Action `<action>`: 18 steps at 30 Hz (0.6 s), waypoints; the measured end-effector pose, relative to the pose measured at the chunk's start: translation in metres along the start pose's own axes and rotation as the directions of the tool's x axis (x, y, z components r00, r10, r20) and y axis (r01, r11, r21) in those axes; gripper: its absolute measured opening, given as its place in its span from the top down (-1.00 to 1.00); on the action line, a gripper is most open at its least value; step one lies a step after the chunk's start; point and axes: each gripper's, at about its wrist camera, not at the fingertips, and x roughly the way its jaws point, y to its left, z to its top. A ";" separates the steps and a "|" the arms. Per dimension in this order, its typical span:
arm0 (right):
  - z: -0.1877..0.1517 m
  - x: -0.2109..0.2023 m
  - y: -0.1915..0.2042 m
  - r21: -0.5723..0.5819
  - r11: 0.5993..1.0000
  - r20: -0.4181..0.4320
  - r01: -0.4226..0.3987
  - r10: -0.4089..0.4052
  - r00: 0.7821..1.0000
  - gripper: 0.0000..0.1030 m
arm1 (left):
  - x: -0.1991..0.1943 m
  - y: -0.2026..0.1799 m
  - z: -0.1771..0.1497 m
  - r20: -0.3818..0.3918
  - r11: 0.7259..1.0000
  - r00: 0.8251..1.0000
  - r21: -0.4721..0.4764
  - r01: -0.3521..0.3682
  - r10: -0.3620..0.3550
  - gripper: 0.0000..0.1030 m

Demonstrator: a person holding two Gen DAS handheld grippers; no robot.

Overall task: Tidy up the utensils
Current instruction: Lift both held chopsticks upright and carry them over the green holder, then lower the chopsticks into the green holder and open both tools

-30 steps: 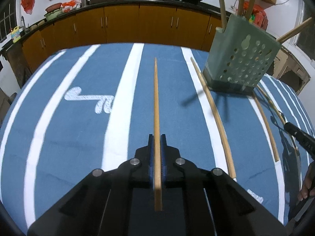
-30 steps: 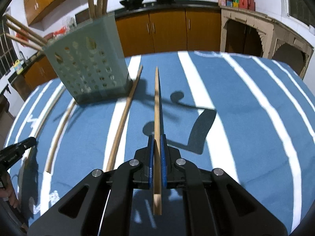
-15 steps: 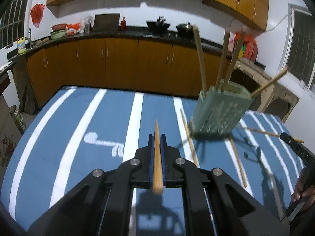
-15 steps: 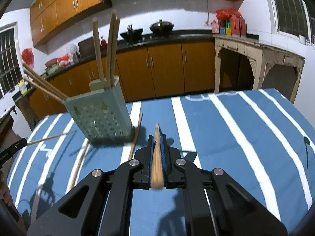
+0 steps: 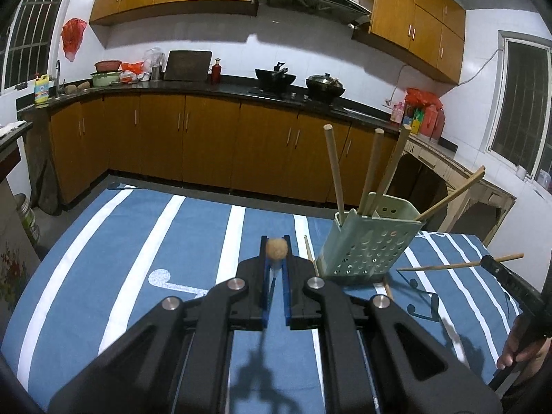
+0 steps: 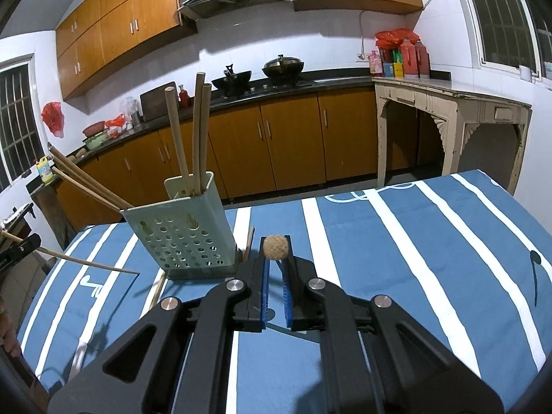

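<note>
My left gripper (image 5: pixel 276 252) is shut on a wooden chopstick (image 5: pixel 276 249) that points straight at the camera, so only its round end shows. My right gripper (image 6: pixel 275 250) is shut on another chopstick (image 6: pixel 275 247), also seen end-on. Both are raised above the blue striped table. The pale green perforated utensil holder (image 5: pixel 365 241) stands ahead and to the right of the left gripper, with several chopsticks standing in it. In the right wrist view the holder (image 6: pixel 179 238) is to the left. Each gripper, with its chopstick, shows in the other's view, the right one (image 5: pixel 507 270) and the left one (image 6: pixel 20 246).
Loose chopsticks lie on the blue striped tablecloth (image 5: pixel 138 252) beside the holder, one to its left (image 5: pixel 310 253) and one by its right side in the right wrist view (image 6: pixel 248 246). Kitchen cabinets and a counter run behind the table. A cream side table (image 6: pixel 448 110) stands at the right.
Both grippers have lifted up off the table and tilted level, each with its chopstick. The chopsticks, seen lengthwise before, now point at the cameras.
</note>
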 end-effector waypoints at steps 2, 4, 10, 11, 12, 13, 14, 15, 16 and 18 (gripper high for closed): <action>0.000 0.000 0.000 -0.002 1.000 0.000 0.001 -0.001 1.000 0.85 | 0.001 -0.001 0.000 -0.003 1.000 1.000 0.001 0.000 0.000 0.86; 0.000 0.000 0.000 -0.001 1.000 -0.001 0.002 -0.002 1.000 0.85 | 0.002 -0.001 -0.001 -0.005 1.000 1.000 0.000 -0.001 0.001 0.86; 0.012 -0.013 0.003 -0.005 1.000 0.056 -0.024 0.024 0.998 0.85 | -0.006 -0.005 0.004 0.018 1.000 1.000 0.022 0.018 -0.019 0.86; 0.017 -0.018 0.004 -0.005 0.999 0.074 -0.036 0.037 0.997 0.85 | -0.008 -0.006 0.006 0.024 0.999 0.999 0.026 0.023 -0.023 0.86; 0.022 -0.023 0.005 -0.004 0.999 0.085 -0.048 0.048 0.995 0.85 | -0.011 -0.007 0.008 0.030 0.999 0.999 0.031 0.030 -0.031 0.86; 0.026 -0.026 0.005 -0.002 0.998 0.094 -0.057 0.057 0.994 0.85 | -0.015 -0.010 0.011 0.037 0.998 0.998 0.036 0.043 -0.044 0.86; 0.032 -0.032 0.006 0.001 0.997 0.108 -0.072 0.072 0.992 0.85 | -0.020 -0.012 0.014 0.043 0.998 0.997 0.038 0.055 -0.057 0.86; 0.036 -0.036 0.006 0.002 0.997 0.117 -0.082 0.081 0.990 0.85 | -0.024 -0.014 0.016 0.048 0.997 0.996 0.040 0.069 -0.071 0.86; 0.041 -0.041 0.006 0.003 0.996 0.129 -0.093 0.092 0.987 0.85 | -0.030 -0.018 0.020 0.057 0.995 0.994 0.043 0.089 -0.091 0.86; 0.050 -0.050 0.009 0.003 0.993 0.154 -0.118 0.116 0.981 0.85 | -0.038 -0.024 0.027 0.073 0.992 0.990 0.049 0.118 -0.121 0.86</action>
